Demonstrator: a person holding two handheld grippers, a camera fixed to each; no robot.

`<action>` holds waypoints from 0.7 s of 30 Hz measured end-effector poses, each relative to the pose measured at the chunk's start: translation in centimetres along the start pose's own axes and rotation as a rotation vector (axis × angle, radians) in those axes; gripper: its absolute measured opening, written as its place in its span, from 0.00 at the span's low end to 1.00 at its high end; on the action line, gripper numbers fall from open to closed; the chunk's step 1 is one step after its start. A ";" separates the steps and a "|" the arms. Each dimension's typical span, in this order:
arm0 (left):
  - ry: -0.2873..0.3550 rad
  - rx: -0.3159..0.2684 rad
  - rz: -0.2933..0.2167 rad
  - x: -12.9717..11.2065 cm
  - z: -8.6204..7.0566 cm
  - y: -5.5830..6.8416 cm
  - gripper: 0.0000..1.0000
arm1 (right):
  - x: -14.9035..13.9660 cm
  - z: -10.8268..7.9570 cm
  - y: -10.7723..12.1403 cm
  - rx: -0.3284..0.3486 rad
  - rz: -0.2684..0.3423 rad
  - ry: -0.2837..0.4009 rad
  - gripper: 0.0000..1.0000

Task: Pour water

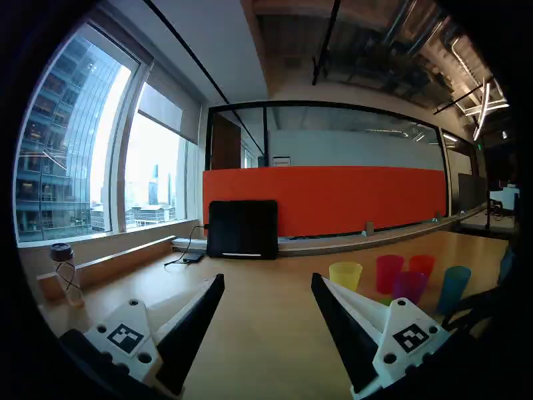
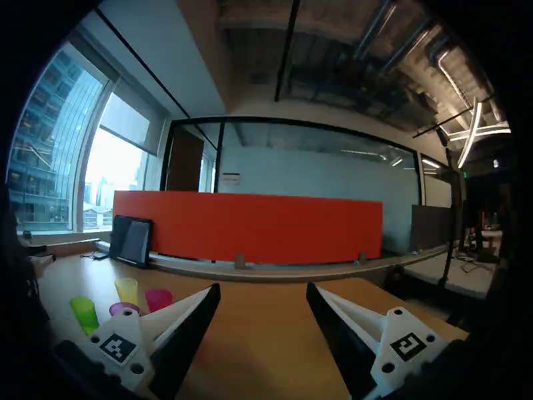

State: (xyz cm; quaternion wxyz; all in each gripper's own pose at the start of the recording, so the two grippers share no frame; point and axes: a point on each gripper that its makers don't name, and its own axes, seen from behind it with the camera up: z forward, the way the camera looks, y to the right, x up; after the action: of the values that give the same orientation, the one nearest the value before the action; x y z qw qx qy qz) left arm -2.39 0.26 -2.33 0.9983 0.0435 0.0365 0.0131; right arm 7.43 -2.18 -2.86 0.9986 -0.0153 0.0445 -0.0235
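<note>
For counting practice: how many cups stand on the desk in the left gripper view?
5, clustered right: yellow cup, pink cup, red cup, purple cup, blue cup. The finger may hide more.

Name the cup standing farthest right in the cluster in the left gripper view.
The teal cup: the only blue-green one, standing right of the yellow cup, pink cup, red cup and purple cup.

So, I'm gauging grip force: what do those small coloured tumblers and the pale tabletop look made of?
The coloured tumblers look like translucent plastic: light glows through their walls. The pale tabletop looks like wood or laminate, smooth, softly glossy.
</note>
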 end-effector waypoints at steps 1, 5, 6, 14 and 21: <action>-0.002 0.000 -0.002 -0.2 0.0 0.0 0.97 | 0.0 0.0 0.0 0.000 0.000 0.000 1.00; -0.011 -0.004 -0.009 -0.7 0.2 -0.1 0.97 | 0.0 0.0 -0.2 0.003 -0.002 0.001 1.00; -0.014 -0.006 -0.010 -0.8 0.2 -0.1 0.97 | 0.0 0.0 -0.3 0.004 -0.002 0.001 1.00; -0.032 -0.009 -0.025 -1.7 0.7 -0.1 0.97 | 0.4 0.1 -0.7 0.009 0.000 0.003 1.00; -0.036 -0.020 -0.033 -2.0 0.8 0.0 0.97 | 0.5 0.1 -0.9 0.010 0.001 0.005 1.00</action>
State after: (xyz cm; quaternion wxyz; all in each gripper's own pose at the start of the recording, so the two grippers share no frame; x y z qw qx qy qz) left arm -4.32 0.15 -1.34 0.9993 0.0331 0.0191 -0.0038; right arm 7.86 -3.06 -2.78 0.9986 -0.0102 0.0470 -0.0233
